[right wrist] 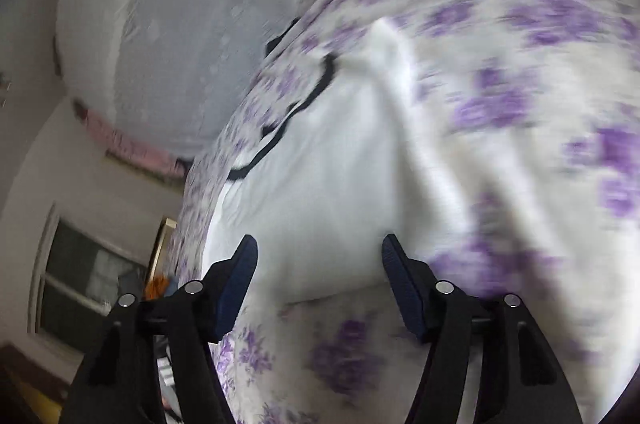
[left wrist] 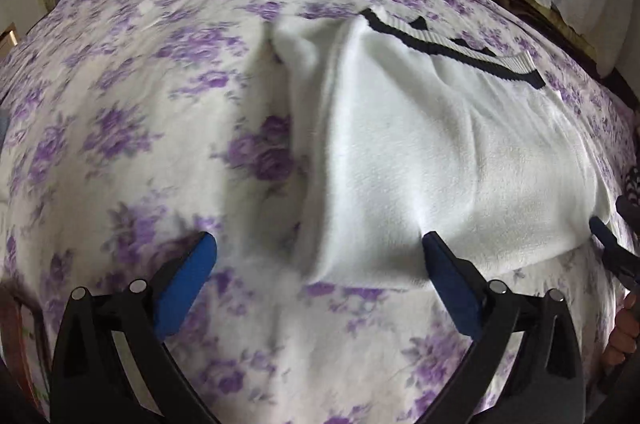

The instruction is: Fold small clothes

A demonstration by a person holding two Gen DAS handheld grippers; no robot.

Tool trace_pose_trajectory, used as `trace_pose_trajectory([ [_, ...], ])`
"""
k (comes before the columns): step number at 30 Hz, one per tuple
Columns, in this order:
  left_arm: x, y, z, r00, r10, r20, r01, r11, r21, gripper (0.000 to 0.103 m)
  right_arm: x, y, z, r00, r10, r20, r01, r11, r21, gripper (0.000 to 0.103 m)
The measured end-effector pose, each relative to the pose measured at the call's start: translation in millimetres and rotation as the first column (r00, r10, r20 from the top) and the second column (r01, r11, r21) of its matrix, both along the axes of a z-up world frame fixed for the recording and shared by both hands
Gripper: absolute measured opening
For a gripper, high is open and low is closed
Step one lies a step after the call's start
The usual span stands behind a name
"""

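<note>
Left wrist view: white garment (left wrist: pixel 420 152) lies flat on floral bed (left wrist: pixel 120 104). Left claw (left wrist: pixel 320 264) wide open, empty, straddling near hem corner, likely for pickup. Right claw (right wrist: pixel 316 260) likewise open, empty.

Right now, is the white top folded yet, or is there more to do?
Partly. The top lies on the flowery blanket, and its left side looks folded in already, making a long crease. Nothing is in hand: the left tool and the right tool are both open near its bottom edge, gripping nothing. Left to do, probably: fold the bottom up toward the black-trimmed collar.
</note>
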State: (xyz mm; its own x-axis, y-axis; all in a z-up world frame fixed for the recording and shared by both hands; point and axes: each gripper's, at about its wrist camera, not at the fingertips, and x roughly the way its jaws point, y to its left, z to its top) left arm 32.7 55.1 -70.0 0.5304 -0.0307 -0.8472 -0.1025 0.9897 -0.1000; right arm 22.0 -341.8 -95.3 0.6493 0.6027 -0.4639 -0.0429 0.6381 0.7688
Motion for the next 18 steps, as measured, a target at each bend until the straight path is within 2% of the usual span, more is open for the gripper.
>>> trace_pose_trajectory([
  [2,-5.7,1.6,13.5,0.999,0.027,0.029,-0.027,1.0,0.011,0.099,-7.7,-4.0,11.2,0.999,-0.05,0.017,0.05,0.999,-0.019,0.066],
  [3,-7.9,-0.4,22.8,0.998,0.034,0.055,-0.035,0.999,0.016,0.098,-14.2,-2.4,19.1,0.997,-0.055,0.047,0.057,0.998,-0.035,0.072],
  [5,-4.1,-8.6,40.8,0.995,0.023,0.097,-0.023,1.0,0.004,0.098,-25.8,1.5,29.8,0.995,-0.052,0.084,0.058,0.996,-0.069,0.074],
  [7,2.3,-18.6,54.2,0.993,0.008,0.12,-0.005,1.0,-0.021,0.098,-34.0,6.1,32.2,0.995,-0.057,0.087,0.064,0.995,-0.075,0.074],
  [9,13.7,-32.0,60.6,0.992,0.012,0.125,-0.008,1.0,-0.027,0.098,-40.0,5.1,22.3,0.996,-0.068,0.052,0.071,0.997,-0.042,0.075],
  [13,39.6,-61.1,56.3,0.993,0.008,0.115,-0.004,1.0,-0.03,0.098,-41.5,3.4,-3.4,0.995,-0.097,-0.024,0.097,0.995,0.013,0.075],
  [18,66.9,-83.7,26.1,0.999,0.012,0.048,-0.012,1.0,-0.009,0.098,-25.2,6.4,-10.1,0.984,-0.175,-0.042,0.176,0.983,0.043,0.075],
])
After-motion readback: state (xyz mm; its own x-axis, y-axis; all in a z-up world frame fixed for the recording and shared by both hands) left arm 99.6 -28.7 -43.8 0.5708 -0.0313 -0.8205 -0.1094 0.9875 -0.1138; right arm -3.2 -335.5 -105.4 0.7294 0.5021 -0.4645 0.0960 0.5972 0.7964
